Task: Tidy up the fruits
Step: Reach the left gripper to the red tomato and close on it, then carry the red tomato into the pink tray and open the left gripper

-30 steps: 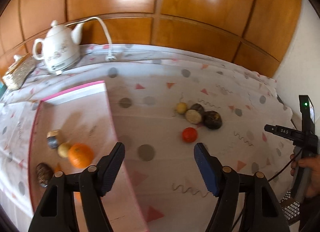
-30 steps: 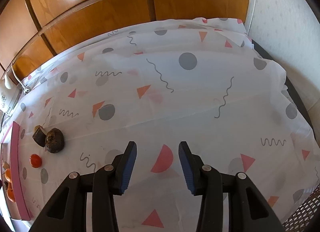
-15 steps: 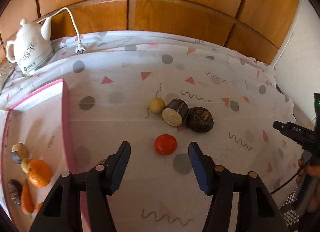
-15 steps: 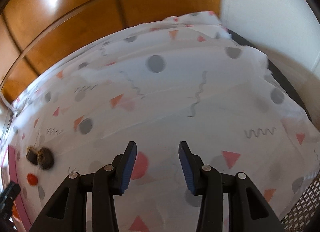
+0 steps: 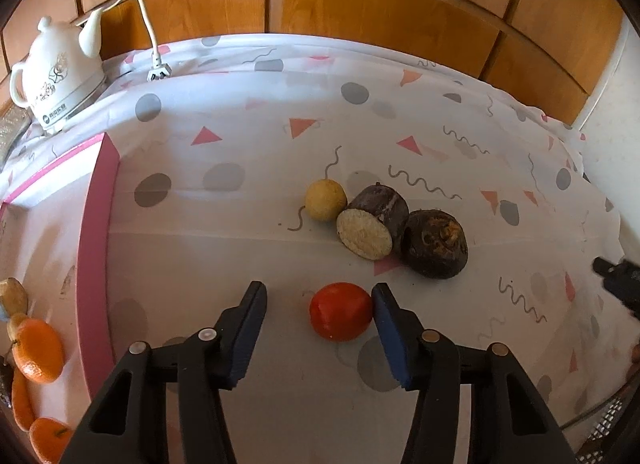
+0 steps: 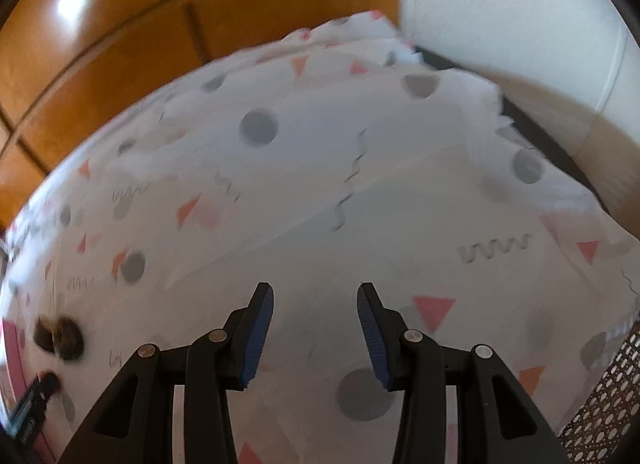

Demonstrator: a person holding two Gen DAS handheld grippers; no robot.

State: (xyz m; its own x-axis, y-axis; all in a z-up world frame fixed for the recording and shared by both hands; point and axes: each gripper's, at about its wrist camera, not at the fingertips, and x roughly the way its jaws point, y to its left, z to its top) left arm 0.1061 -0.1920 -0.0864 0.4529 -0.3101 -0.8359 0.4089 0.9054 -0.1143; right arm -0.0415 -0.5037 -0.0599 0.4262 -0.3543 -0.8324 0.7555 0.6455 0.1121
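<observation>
Fruits [image 5: 38, 350] sit partly in your pink tray [image 5: 94, 264], four wait on the tabletop [image 5: 240, 256], and your left tool [image 5: 318, 320] gapes wide around the red one [image 5: 340, 317].

Tomato [image 5: 340, 317] between left gripper [image 5: 319, 318] fingers, 3 fruits [image 5: 384, 224] behind, tray [image 5: 94, 248] left.

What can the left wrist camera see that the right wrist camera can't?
Only the left wrist view shows the red tomato between the open left gripper fingers, the small yellow fruit, the white kettle and the oranges in the pink tray. Only the right wrist view shows the open right gripper, holding nothing. Both show the patterned tablecloth and the dark fruits, blurred in the right view.
</observation>
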